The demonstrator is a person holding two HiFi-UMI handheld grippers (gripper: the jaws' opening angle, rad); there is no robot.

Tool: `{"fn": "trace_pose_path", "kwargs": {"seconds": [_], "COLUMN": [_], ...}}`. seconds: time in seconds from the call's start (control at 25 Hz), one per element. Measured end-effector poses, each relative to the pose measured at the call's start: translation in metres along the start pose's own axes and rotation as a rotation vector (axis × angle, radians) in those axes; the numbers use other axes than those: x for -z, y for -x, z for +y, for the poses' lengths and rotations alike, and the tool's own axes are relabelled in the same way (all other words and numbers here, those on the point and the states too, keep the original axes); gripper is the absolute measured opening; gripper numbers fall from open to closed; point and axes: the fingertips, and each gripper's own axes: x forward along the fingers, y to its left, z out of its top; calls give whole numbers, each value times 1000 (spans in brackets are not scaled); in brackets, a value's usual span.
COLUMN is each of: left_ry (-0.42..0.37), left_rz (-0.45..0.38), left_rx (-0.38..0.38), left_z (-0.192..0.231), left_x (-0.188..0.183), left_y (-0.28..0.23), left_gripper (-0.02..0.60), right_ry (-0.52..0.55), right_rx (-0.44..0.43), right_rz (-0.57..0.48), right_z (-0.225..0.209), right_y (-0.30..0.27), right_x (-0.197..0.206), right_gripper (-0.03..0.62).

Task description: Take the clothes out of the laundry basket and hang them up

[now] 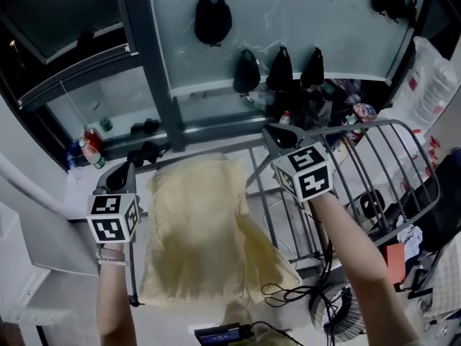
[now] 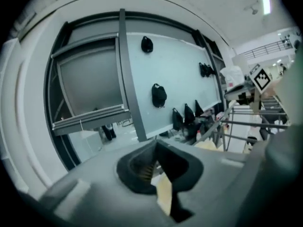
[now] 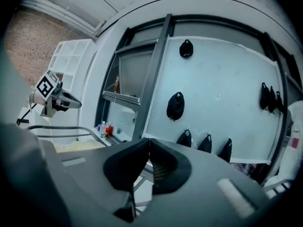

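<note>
With the yellow garment (image 1: 191, 229) draped over the drying rack (image 1: 382, 122) between both grippers, it could be dragged off leftward if a fold is, seemingly, pinched in the closed left gripper (image 2: 156, 143), the right gripper (image 3: 149, 140) being clamped on nothing.

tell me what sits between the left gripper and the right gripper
The pale yellow garment fills the stretch between the left gripper and the right gripper. The head view shows this best.
</note>
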Motion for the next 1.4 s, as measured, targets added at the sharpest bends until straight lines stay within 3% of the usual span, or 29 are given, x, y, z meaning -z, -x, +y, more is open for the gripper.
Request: {"fn": "trace_pose_path", "kwargs": {"seconds": [0.28, 0.52, 0.72, 0.88, 1.08, 1.28, 1.4], "left_ry": [-14, -49, -96, -104, -129, -152, -150], "left_rz": [-112, -198, -276, -326, -365, -340, -329], "left_rx": [57, 103, 193, 315, 521, 676, 805], "left_z": [-84, -166, -255, -345, -477, -583, -643], "left_x": [-56, -93, -116, -126, -125, -114, -105], "left_y": [78, 147, 195, 228, 267, 291, 302], "left_gripper": [-8, -8, -8, -8, -8, -8, -6], "right_ry": [-47, -69, -64, -34, -29, -84, -122], "right_rx": [51, 136, 227, 310, 455, 565, 620], "right_rz": [-129, -174, -180, -170, -126, -48, 20], "right_z": [-9, -24, -32, -43, -60, -67, -65], "right_y": [127, 248, 358, 449, 577, 671, 713], "right_x": [-24, -9, 9, 37, 91, 151, 197], "right_gripper": [3, 3, 3, 3, 3, 3, 3]}}
